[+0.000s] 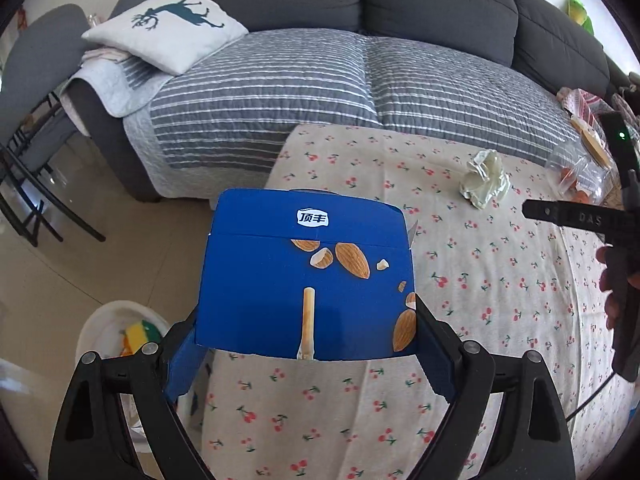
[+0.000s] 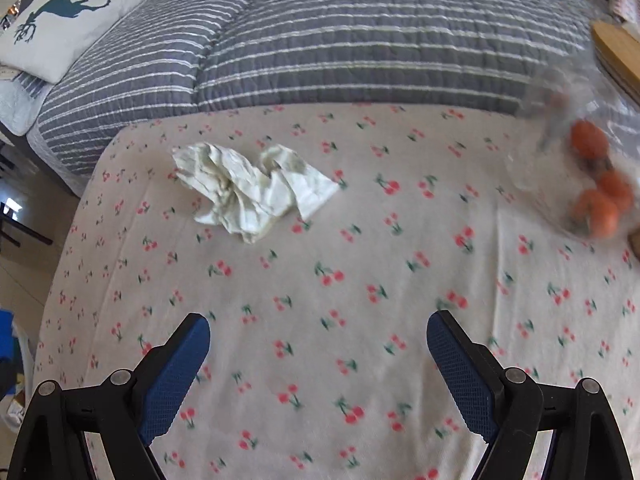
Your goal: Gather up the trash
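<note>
Blue snack box (image 1: 306, 276) is pinched between my left fingers (image 1: 434, 354), held above the near-left edge of the cherry-print bench (image 1: 500, 300). Crumpled tissue (image 2: 248, 190) lies near the bench's far edge, towards its left corner. My right fingers (image 2: 180, 376) stand spread, empty, over the near edge.

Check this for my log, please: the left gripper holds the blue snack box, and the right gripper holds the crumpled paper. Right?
Not quite. The left gripper does hold the blue snack box, but the right gripper holds nothing: the right wrist view shows the crumpled paper lying on the cherry-print cloth ahead of its open jaws.
</note>
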A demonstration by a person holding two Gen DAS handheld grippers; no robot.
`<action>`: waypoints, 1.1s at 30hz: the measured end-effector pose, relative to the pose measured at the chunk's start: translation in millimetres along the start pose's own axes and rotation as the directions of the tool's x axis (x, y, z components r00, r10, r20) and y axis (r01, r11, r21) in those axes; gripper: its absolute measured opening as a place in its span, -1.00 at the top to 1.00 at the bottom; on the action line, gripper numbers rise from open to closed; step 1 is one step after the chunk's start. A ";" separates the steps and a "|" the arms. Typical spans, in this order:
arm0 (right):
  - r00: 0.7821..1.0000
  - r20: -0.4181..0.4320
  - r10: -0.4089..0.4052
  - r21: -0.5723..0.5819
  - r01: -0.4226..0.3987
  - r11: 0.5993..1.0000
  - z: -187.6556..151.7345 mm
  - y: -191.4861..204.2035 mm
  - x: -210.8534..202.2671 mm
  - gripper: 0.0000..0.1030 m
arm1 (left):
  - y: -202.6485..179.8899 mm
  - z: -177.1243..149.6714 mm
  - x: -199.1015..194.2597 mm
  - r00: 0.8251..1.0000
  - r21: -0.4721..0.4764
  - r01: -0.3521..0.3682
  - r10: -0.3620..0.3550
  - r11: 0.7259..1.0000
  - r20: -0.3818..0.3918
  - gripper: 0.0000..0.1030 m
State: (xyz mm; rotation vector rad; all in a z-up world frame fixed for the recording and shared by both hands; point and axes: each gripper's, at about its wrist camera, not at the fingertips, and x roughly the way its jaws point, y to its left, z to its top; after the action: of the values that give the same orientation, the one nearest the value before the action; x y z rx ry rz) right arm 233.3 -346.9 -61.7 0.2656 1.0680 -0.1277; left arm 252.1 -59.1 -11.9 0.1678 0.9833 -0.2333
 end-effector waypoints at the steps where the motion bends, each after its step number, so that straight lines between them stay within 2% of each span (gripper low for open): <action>1: 1.000 0.008 -0.005 -0.016 0.006 1.000 7.6 7.4 6.5 -0.78 | 6.3 0.1 -0.4 1.000 -0.011 0.001 -0.001 1.000 0.001 -0.79; 6: 0.999 0.019 -0.034 -0.057 0.035 0.998 34.4 31.2 47.4 -0.77 | 35.6 -4.0 -0.1 1.000 -0.054 -0.005 0.004 0.999 -0.016 -0.79; 10: 0.999 0.008 -0.047 -0.047 0.048 0.998 44.9 42.1 73.7 -0.77 | 45.5 -4.9 -1.5 1.000 -0.057 -0.008 0.007 0.998 -0.013 -0.79; 12: 0.999 0.000 -0.051 -0.032 0.051 0.998 49.2 43.6 83.6 -0.70 | 49.6 -6.6 -2.3 1.000 -0.057 -0.013 0.012 0.998 -0.016 -0.79; 13: 0.999 0.006 -0.048 -0.029 0.049 0.998 50.7 45.9 85.1 -0.60 | 51.3 -6.5 -1.3 1.000 -0.059 -0.014 0.013 0.998 -0.019 -0.79; 15: 0.999 0.001 -0.043 -0.037 0.043 0.998 52.7 48.7 90.1 0.28 | 54.2 -6.2 -1.0 1.000 -0.069 -0.016 0.015 0.998 -0.020 -0.79; 16: 0.999 -0.014 -0.040 -0.047 0.039 0.998 52.2 50.4 91.7 0.35 | 55.6 -5.9 -1.1 1.000 -0.072 -0.016 0.015 0.997 -0.019 -0.79; 18: 0.999 -0.017 -0.043 -0.062 0.042 0.997 49.7 53.6 90.9 0.78 | 56.9 -6.9 -5.1 1.000 -0.078 -0.014 0.014 0.997 -0.009 -0.79; 21: 0.999 -0.025 -0.023 -0.079 0.021 0.997 41.8 55.3 79.9 0.82 | 56.7 -9.8 -12.9 1.000 -0.077 -0.004 0.005 0.997 0.008 -0.79; 27: 1.000 0.004 0.007 -0.125 -0.007 0.992 17.4 52.9 32.6 0.84 | 58.9 -17.3 -24.6 1.000 -0.090 0.017 -0.015 0.996 0.017 -0.79; 30: 1.000 0.004 0.030 -0.124 -0.029 0.992 10.1 51.4 13.1 0.73 | 64.3 -19.2 -25.9 1.000 -0.091 -0.004 0.006 0.996 0.017 -0.79; 31: 0.999 0.003 0.047 -0.110 -0.047 0.993 10.9 50.1 9.7 0.58 | 66.9 -19.8 -25.1 1.000 -0.095 -0.011 0.012 0.995 0.014 -0.79; 32: 0.999 0.005 0.054 -0.095 -0.053 0.994 13.9 49.2 7.4 0.07 | 69.3 -20.1 -23.6 1.000 -0.102 -0.015 0.016 0.995 0.010 -0.79; 33: 0.999 0.013 0.049 -0.082 -0.048 0.996 17.4 49.7 7.8 -0.32 | 72.2 -20.3 -22.3 1.000 -0.110 -0.017 0.018 0.994 0.007 -0.79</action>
State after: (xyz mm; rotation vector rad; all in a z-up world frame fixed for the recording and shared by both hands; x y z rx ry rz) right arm 263.3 -303.8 -53.0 0.2165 1.0488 -0.0424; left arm 243.5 18.0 -1.8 0.0751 0.9839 -0.1631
